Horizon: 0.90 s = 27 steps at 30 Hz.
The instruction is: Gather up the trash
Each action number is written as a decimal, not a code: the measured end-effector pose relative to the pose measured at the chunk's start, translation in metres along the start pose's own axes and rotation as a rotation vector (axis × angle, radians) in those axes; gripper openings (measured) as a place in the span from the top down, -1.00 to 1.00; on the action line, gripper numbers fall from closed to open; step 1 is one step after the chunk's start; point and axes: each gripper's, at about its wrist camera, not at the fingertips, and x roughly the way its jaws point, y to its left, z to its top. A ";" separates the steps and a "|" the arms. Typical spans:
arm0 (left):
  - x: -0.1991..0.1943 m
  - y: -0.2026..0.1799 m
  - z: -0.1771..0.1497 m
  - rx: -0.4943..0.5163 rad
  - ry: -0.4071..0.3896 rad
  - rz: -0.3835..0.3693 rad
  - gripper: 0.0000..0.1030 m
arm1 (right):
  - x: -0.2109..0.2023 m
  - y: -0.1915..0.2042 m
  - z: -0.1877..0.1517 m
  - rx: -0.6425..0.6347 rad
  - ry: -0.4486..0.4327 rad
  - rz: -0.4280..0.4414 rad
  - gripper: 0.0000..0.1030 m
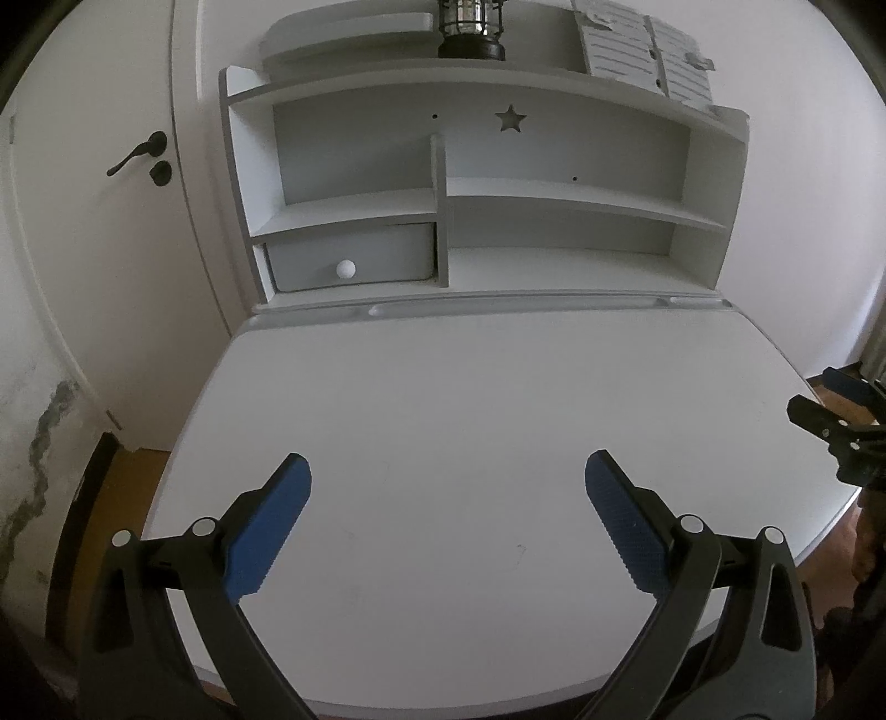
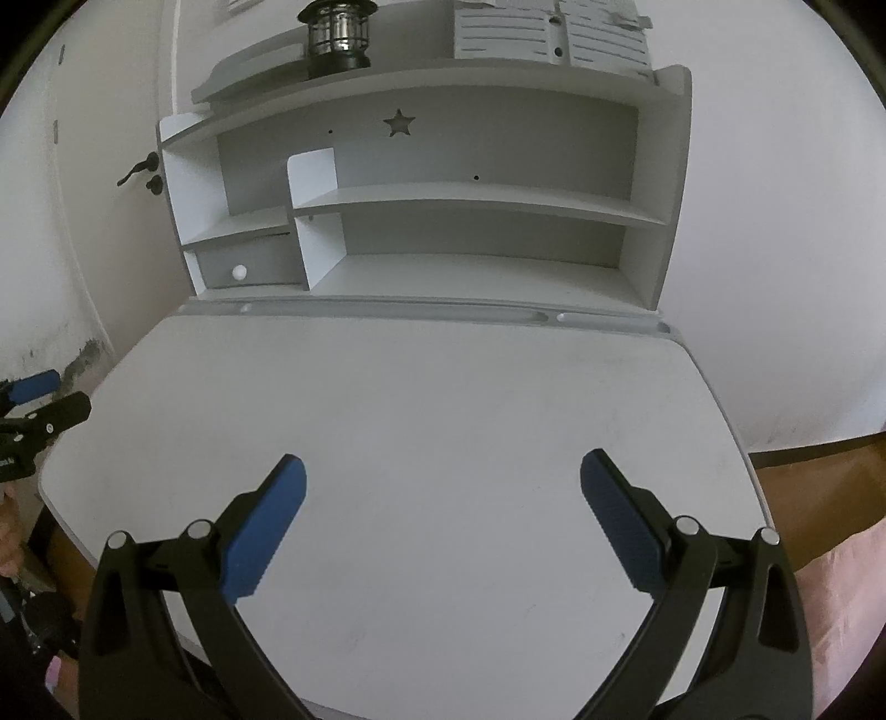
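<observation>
Desk: white rounded wooden desktop (image 1: pixel 470 399), white door with black handle (image 1: pixel 138 155) left
Shelves: white hutch (image 1: pixel 554 221), black metal lantern (image 1: pixel 470 27) on top
Drawer: small grey drawer with white knob (image 1: pixel 346 270), closed
Grippers: left gripper (image 1: pixel 447 518) and right gripper (image 2: pixel 443 515) spread wide, holding nothing

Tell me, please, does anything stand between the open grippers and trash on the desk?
No trash shows in either view, so nothing can be blocked. The left gripper and right gripper hang over the bare white desk top, jaws wide apart. Only a lantern stands on the top shelf.
</observation>
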 end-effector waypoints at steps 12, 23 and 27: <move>-0.002 0.004 0.000 -0.018 -0.006 -0.001 -0.87 | -0.003 0.000 0.000 0.002 -0.007 -0.002 -0.86; -0.002 -0.003 -0.002 -0.010 -0.002 -0.012 -0.87 | -0.007 -0.004 0.001 0.007 -0.018 -0.002 -0.86; -0.002 -0.004 -0.002 -0.009 -0.003 -0.013 -0.87 | -0.008 -0.003 0.001 0.001 -0.019 -0.004 -0.86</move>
